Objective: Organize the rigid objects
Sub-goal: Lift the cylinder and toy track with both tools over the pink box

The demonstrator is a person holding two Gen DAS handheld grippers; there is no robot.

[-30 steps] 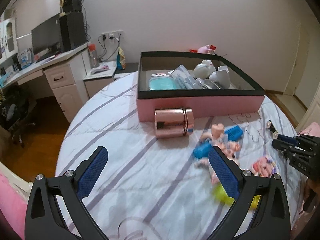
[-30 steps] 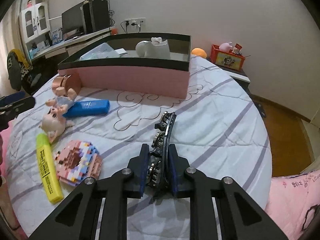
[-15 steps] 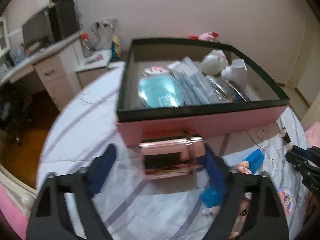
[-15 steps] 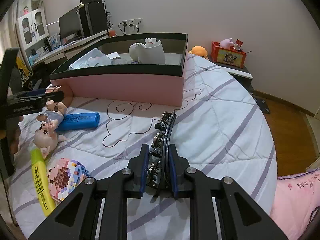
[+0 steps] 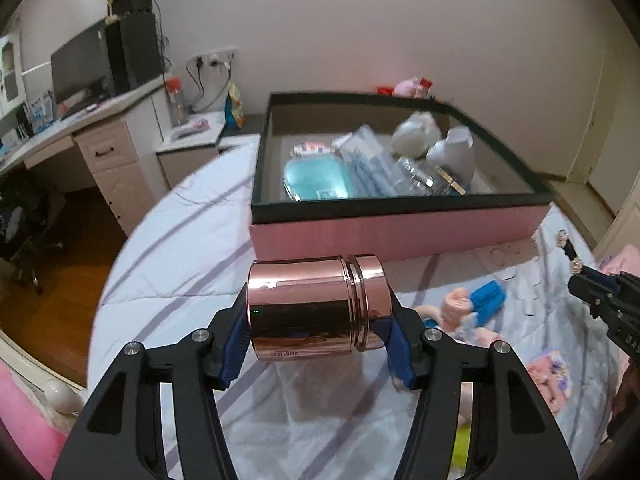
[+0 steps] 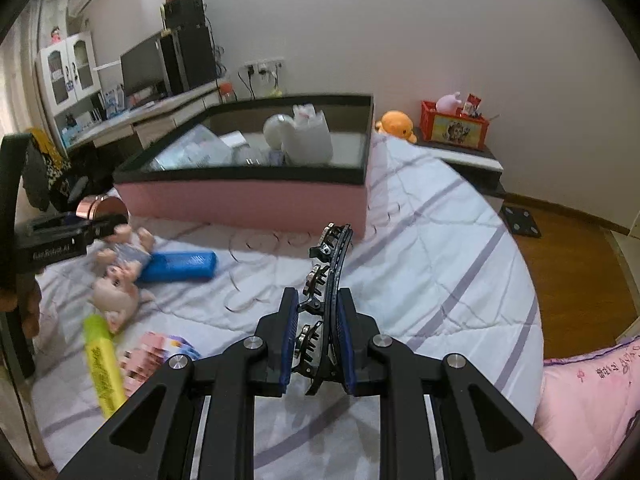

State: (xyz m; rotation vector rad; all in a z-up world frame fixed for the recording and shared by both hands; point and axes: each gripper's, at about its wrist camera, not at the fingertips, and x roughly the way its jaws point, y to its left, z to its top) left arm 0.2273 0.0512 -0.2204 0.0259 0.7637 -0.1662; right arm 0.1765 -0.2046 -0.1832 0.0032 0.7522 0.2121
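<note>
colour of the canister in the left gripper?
Shiny rose gold canister; clearest in the left wrist view.

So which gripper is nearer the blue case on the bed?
Left. The left gripper, clamped on the copper can, sits just beside the blue case; the right gripper, holding a headband, is farther off.

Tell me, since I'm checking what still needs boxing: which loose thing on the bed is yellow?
The highlighter pen, lying at the near left beside the pig doll. The case beyond it is blue.
</note>
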